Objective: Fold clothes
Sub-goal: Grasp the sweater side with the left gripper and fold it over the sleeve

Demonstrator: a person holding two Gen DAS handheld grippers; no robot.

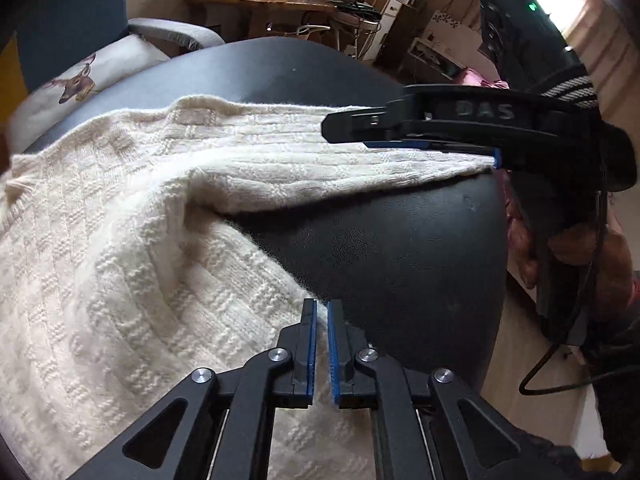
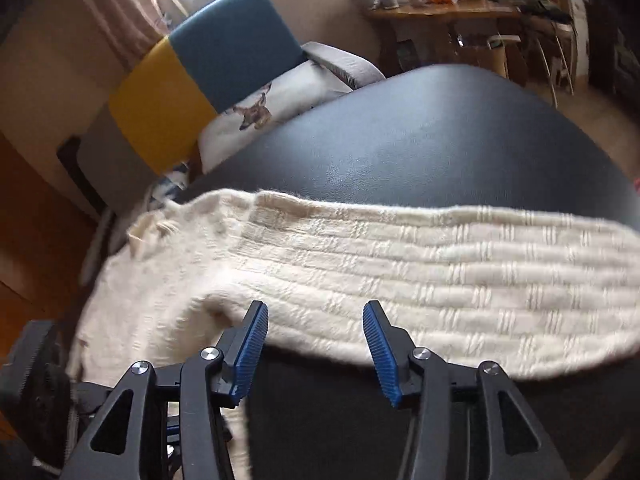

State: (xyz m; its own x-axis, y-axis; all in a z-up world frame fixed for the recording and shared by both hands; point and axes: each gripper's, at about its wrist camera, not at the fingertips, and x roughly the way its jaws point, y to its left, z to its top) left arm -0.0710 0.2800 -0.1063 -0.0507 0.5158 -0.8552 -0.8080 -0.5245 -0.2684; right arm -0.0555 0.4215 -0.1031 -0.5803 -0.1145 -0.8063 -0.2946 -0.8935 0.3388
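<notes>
Cream knit sweater (image 1: 120, 240) spread across the dark padded table (image 1: 380, 240), body toward its left edge, one sleeve (image 2: 440, 272) stretched out toward the right edge. Left gripper (image 1: 322, 344) nearly pressed together at the sweater's side edge, apparently pinching nothing. Right gripper (image 2: 316, 340) spread wide just before the sleeve. Likely risks: snagging loose knit, or grabbing one layer only and dragging the body askew. No containers nearby.

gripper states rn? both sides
Left tongs: nearly shut, thin gap, empty, over the hem of the cream sweater.
Right tongs: open, nothing between them, at the near edge of the sweater's sleeve.
</notes>
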